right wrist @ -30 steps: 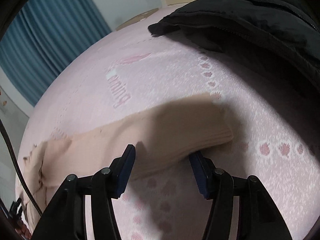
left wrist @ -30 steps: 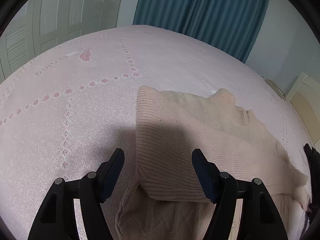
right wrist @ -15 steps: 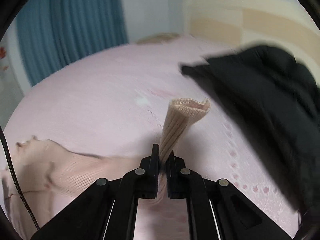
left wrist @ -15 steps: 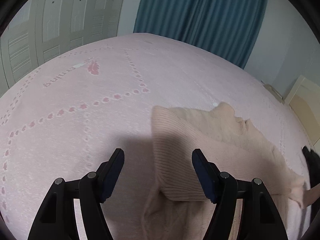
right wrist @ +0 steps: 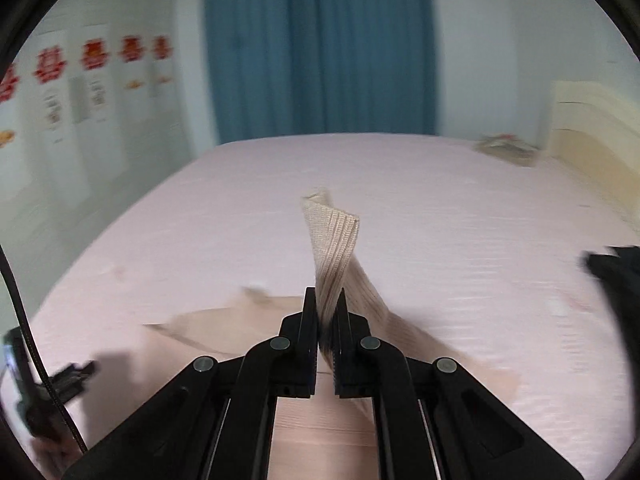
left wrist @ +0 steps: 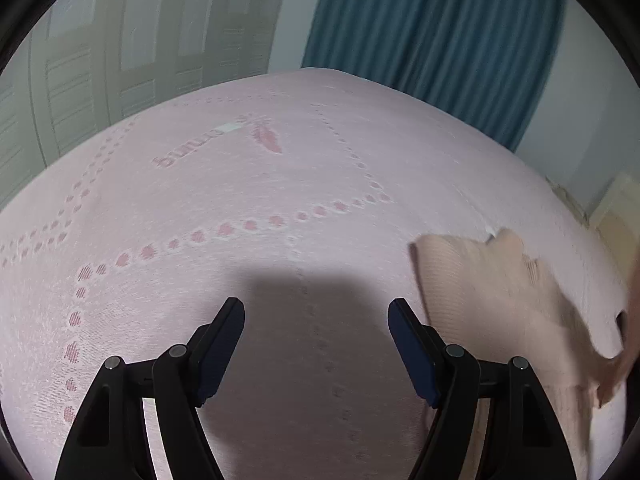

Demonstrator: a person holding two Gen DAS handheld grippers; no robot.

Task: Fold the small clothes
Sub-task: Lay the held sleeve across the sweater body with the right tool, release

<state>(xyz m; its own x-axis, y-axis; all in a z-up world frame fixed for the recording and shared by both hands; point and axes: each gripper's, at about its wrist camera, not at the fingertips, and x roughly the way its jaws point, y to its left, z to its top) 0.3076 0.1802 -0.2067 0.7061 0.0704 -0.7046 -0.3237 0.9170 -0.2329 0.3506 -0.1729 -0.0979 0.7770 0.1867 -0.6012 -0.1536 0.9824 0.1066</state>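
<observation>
A peach ribbed knit sweater lies on the pink bedspread, at the right of the left wrist view. My left gripper is open and empty over bare bedspread, left of the sweater. My right gripper is shut on the sweater's sleeve and holds it lifted; the cuff stands up above the jaws. The sweater body lies below and to the left, blurred.
A black jacket lies on the bed at the right edge. Blue curtains and a white wardrobe stand beyond the bed. A beige headboard is at the far right. The left hand-held gripper shows at lower left.
My right gripper closed on the sleeve cuff and lifted it, swinging left toward the sweater body. My left gripper drew back left, off the sweater, staying open.
</observation>
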